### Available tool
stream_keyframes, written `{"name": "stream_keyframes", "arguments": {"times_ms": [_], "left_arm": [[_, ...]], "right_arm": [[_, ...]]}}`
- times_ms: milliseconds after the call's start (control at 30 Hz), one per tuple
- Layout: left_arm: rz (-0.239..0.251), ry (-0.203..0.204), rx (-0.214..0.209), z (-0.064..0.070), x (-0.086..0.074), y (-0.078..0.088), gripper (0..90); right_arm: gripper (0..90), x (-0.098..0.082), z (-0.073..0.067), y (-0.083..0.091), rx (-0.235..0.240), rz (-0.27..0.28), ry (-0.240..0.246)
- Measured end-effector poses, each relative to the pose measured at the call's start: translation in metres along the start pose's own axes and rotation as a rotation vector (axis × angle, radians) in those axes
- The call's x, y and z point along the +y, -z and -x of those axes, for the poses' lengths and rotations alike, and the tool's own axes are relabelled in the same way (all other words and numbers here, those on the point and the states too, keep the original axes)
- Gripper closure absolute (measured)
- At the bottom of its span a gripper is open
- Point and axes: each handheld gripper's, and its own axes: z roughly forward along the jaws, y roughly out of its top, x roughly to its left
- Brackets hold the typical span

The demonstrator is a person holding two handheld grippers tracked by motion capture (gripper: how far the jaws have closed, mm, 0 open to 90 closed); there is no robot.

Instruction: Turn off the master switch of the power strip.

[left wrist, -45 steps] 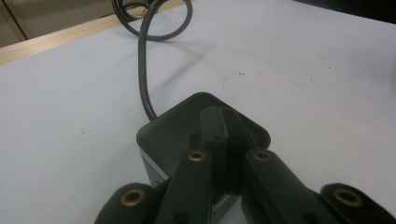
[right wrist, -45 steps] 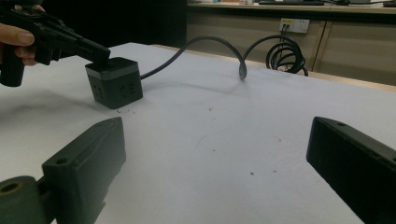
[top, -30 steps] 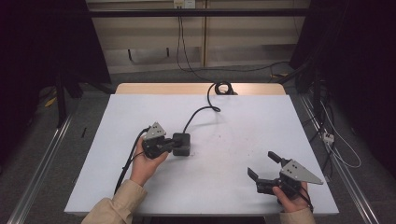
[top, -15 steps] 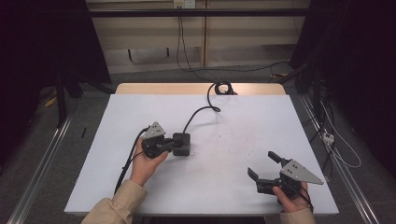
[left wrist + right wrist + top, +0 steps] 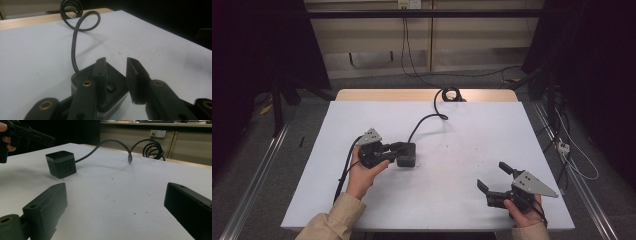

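A: What lay on the table point(image 5: 362, 130)?
B: A black socket cube point(image 5: 407, 155) sat left of centre, its cable point(image 5: 427, 120) running to the far edge.

A: And each hand-held gripper?
B: The left hand-held gripper point(image 5: 116, 75), pressed together a second earlier, had just been opening, jaws slightly parted above the cube, not pinching it. The right hand-held gripper point(image 5: 494, 175) stood spread near the near right corner.

A: Risk?
B: The stiff cable could drag the cube askew.

L tongs point(image 5: 401, 148) jaws just parted slightly; R tongs point(image 5: 495, 176) jaws wide apart, held low.
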Motion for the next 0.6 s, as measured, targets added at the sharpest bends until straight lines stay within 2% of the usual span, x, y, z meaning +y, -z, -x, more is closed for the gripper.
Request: {"name": "stream_keyframes", "arguments": {"times_ms": [233, 433, 600], "left_arm": [[-0.011, 0.01, 0.0, -0.0004, 0.0009, 0.0026, 49.7], [-0.017, -0.011, 0.002, 0.0014, 0.0022, 0.0032, 32.5], [-0.021, -0.016, -0.007, 0.0025, 0.0013, 0.0042, 23.4]], "right_arm": [[4.5, 0.0001, 0.0003, -0.0003, 0.0, 0.001, 0.001], [4.5, 0.0003, 0.0003, -0.0004, 0.001, 0.001, 0.001], [4.5, 0.0007, 0.0001, -0.0012, 0.003, 0.002, -0.001]]}}
